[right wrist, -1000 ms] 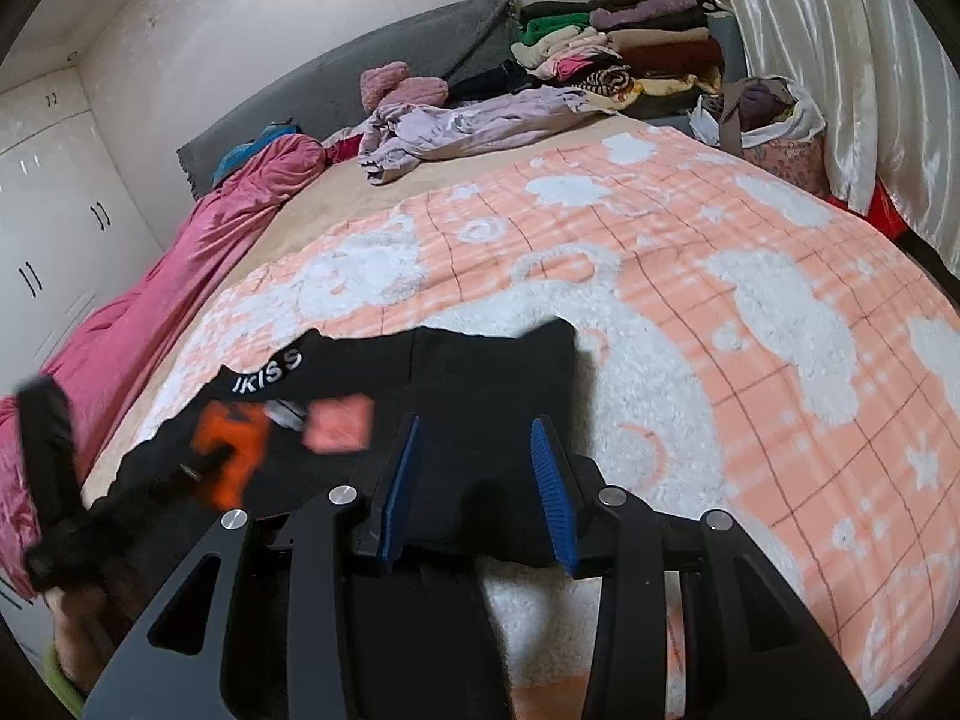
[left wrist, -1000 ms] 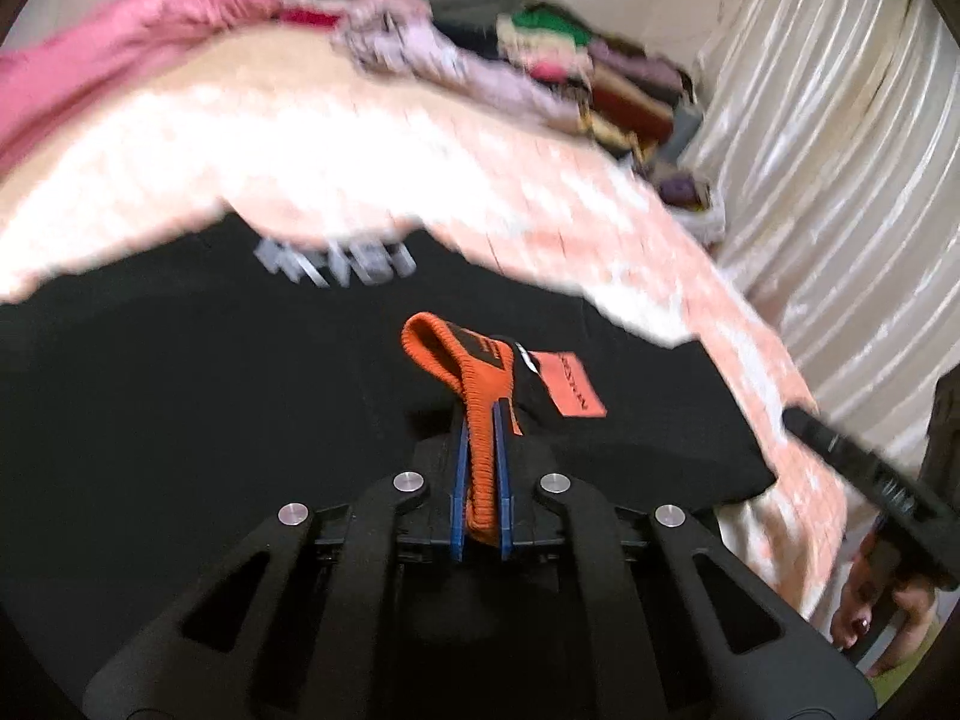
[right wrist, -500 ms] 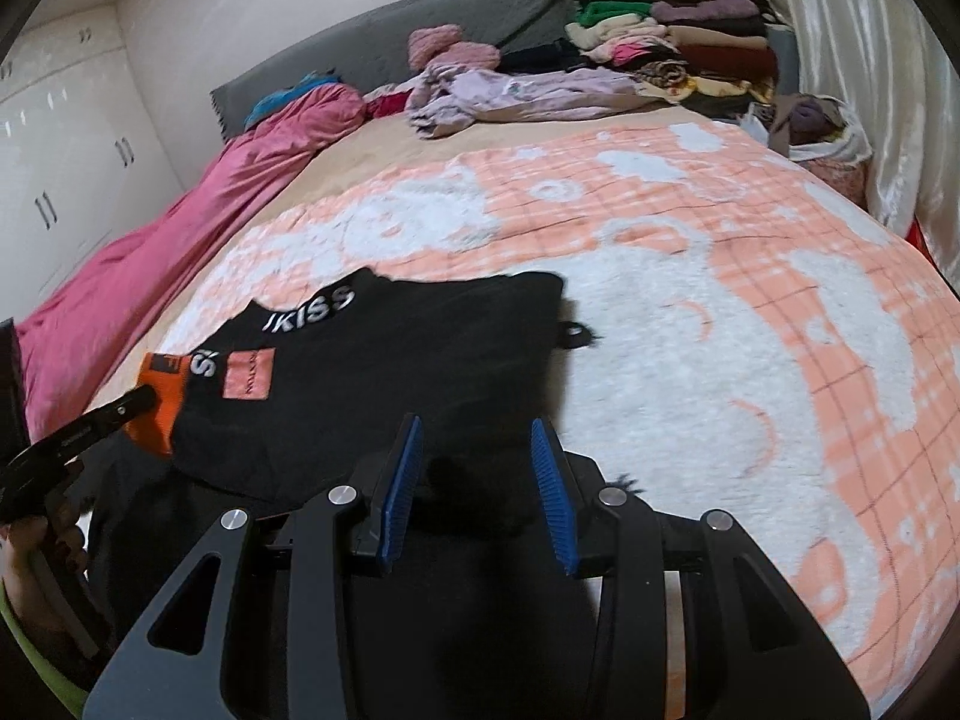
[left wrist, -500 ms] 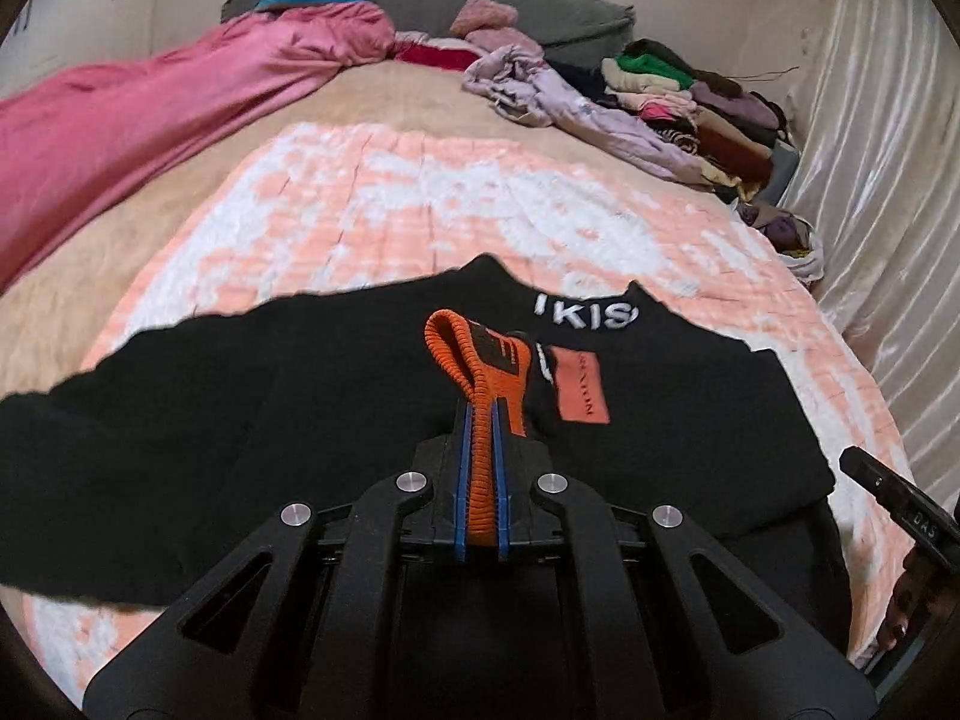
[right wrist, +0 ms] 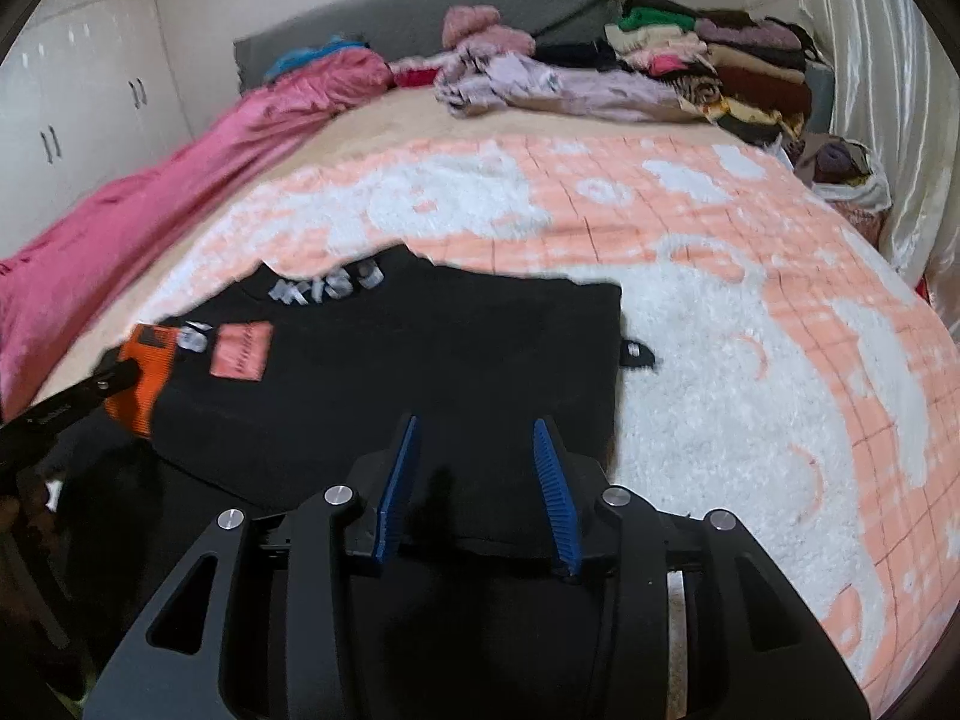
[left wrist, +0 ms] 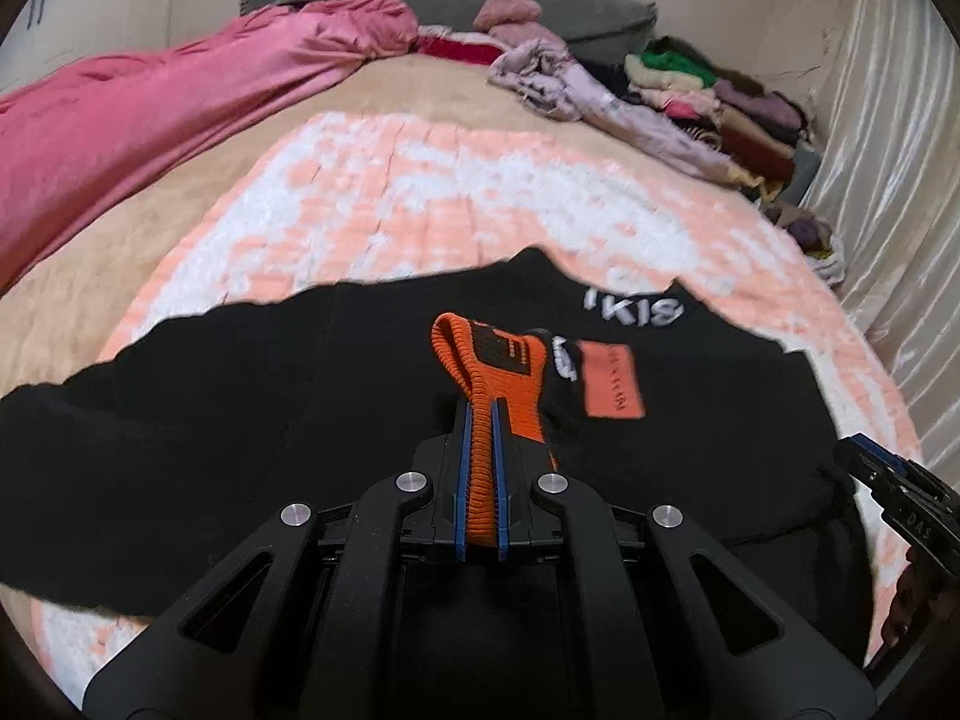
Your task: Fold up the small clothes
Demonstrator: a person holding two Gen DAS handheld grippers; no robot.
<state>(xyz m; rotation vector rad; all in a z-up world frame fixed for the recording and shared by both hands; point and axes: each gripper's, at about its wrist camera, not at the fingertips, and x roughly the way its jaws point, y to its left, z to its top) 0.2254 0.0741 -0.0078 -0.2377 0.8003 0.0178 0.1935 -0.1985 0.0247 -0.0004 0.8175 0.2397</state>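
A bed (right wrist: 360, 138) fills both views, covered by a peach-and-white blanket (right wrist: 750, 324), with a pink quilt (left wrist: 150, 96) bunched along its left side and a stack of folded clothes (right wrist: 720, 66) at the far right corner. A black sweater (left wrist: 240, 396) lies spread across the near part of the blanket, its white-lettered collar (left wrist: 636, 312) toward the headboard and an orange patch (left wrist: 612, 381) just below the collar. The left hand-held gripper (left wrist: 480, 420) is clamped tight on the sweater's orange ribbed cuff (left wrist: 462, 354), holding it raised above the black cloth. The right hand-held gripper (right wrist: 474, 468) hovers over the sweater's near edge with its jaws spread wide, holding nothing.
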